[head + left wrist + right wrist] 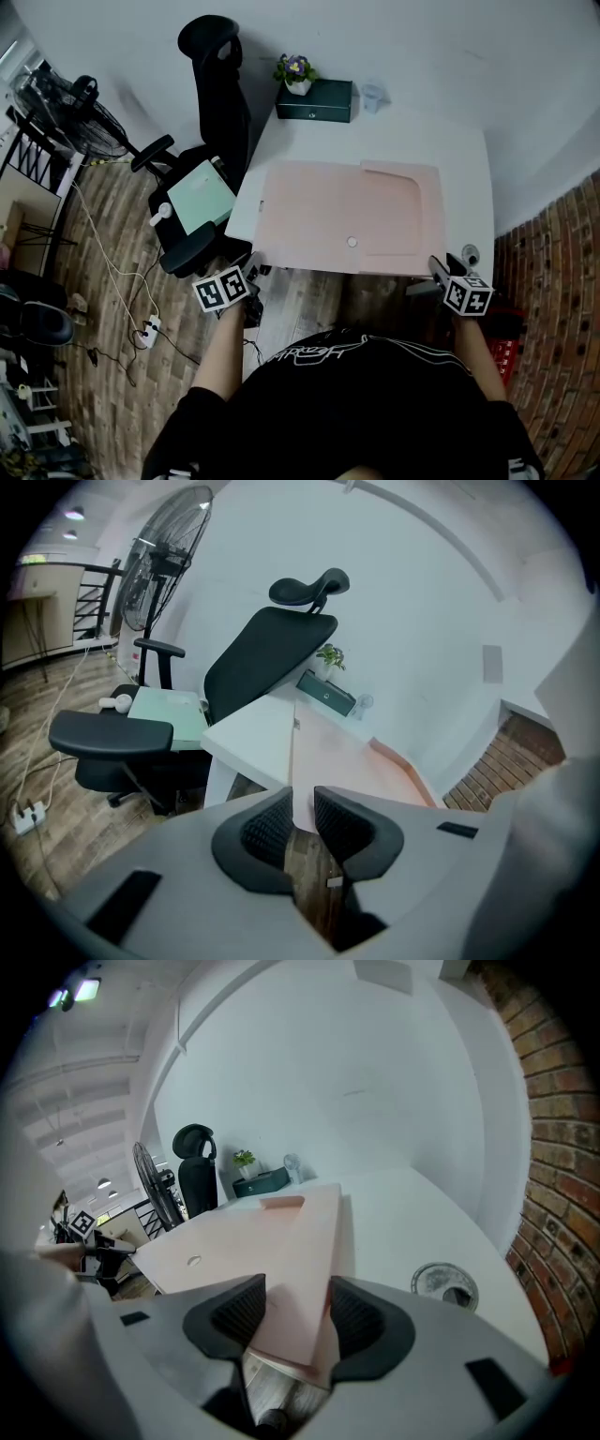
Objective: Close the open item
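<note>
Because it must fold shut, pink folder (319, 216): lies open, flat.
Left gripper (302, 803): jaws nearly together, near corner between them, unclamped.
Right gripper (295, 1290): jaws apart around other corner.

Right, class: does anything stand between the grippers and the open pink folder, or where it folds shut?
Nothing visible does. The near corners of the pink folder sit between the jaws of the left gripper and right gripper. Its open face is bare; the green box and plant stand beyond it.

Left tool (300, 806) has jaws narrowly apart, right tool (297, 1290) wide apart.
</note>
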`<state>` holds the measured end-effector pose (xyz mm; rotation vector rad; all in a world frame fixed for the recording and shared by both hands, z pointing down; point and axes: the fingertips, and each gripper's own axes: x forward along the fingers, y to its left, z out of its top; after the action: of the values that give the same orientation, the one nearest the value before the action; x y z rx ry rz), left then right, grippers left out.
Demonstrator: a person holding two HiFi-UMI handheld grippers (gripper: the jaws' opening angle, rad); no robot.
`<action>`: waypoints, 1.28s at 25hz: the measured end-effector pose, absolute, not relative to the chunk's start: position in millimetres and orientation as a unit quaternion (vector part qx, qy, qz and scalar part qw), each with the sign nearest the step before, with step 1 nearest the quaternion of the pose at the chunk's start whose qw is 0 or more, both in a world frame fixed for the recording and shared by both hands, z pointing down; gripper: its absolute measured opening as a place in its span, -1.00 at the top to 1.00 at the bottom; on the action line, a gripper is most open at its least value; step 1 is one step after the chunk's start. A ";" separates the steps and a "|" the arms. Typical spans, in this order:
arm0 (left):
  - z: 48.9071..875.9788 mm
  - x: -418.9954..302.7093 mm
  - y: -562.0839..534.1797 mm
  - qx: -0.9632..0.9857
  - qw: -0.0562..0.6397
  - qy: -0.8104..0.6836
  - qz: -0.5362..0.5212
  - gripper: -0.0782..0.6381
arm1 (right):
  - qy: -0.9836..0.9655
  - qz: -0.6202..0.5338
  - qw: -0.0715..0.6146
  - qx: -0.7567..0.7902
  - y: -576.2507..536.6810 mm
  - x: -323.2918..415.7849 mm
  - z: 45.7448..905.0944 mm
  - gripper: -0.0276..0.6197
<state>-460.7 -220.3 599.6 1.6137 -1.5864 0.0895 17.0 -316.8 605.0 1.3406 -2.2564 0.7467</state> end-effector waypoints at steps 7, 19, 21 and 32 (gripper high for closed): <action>563.3 -456.7 -223.3 0.640 0.401 -0.655 0.033 0.57 | -0.809 0.269 0.221 0.473 -319.1 15.8 605.4 0.24; 483.2 -420.7 -229.1 0.644 0.346 -0.682 0.003 0.63 | -0.812 0.277 0.249 0.450 -324.1 11.9 610.3 0.23; 472.0 -410.2 -231.4 0.650 0.339 -0.680 0.002 0.63 | -0.814 0.278 0.250 0.445 -324.9 11.2 610.8 0.23; 420.6 -336.9 -242.2 0.695 0.291 -0.658 0.007 0.63 | -0.828 0.274 0.246 0.422 -322.4 6.7 611.1 0.23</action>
<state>-336.9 -242.2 420.6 1.8530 -1.7534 0.0187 6.7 -322.4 611.1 1.1501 -2.2599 0.7487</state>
